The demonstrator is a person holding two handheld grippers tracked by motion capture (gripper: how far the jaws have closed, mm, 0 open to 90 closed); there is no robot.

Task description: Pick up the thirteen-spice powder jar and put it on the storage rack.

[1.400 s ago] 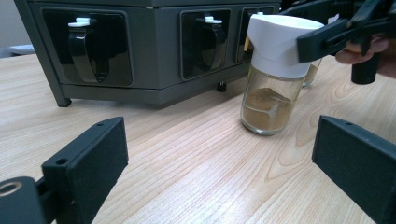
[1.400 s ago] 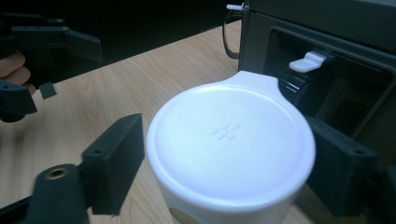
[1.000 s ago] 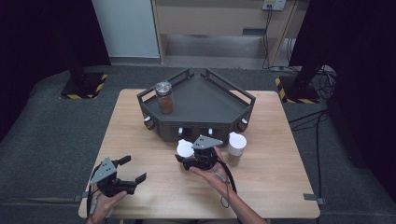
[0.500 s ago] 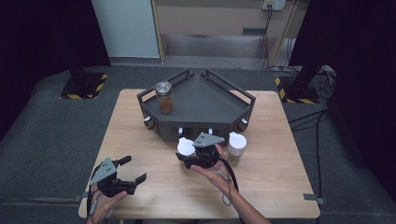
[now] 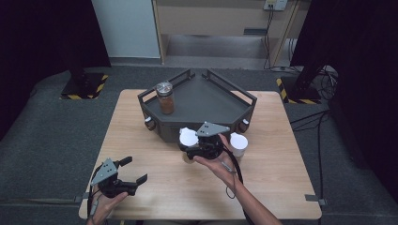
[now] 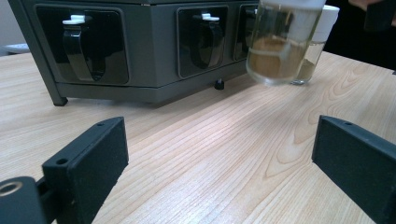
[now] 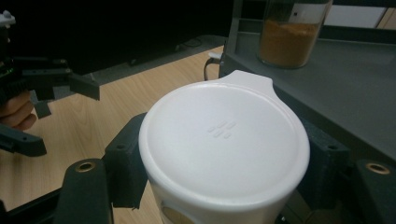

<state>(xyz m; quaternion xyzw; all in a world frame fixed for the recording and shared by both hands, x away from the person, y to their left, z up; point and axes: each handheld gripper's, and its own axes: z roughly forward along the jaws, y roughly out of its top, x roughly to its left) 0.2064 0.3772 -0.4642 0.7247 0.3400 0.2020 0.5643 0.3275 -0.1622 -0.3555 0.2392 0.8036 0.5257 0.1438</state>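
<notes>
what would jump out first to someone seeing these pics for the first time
Probably the right tool, mid-table, its jaws closed around a white-lidded jar lifted just off the wood in front of the dark grey rack. Next, the metal-lidded jar of brown powder standing on the rack's left side, and another white-lidded jar on the table by the rack's front. The left tool waits open near the table's near-left corner.

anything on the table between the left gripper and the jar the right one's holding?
No, just bare wood. In the high view, nothing lies between the left gripper and the jar clamped in the right gripper; the left gripper view shows the same bare stretch.
</notes>
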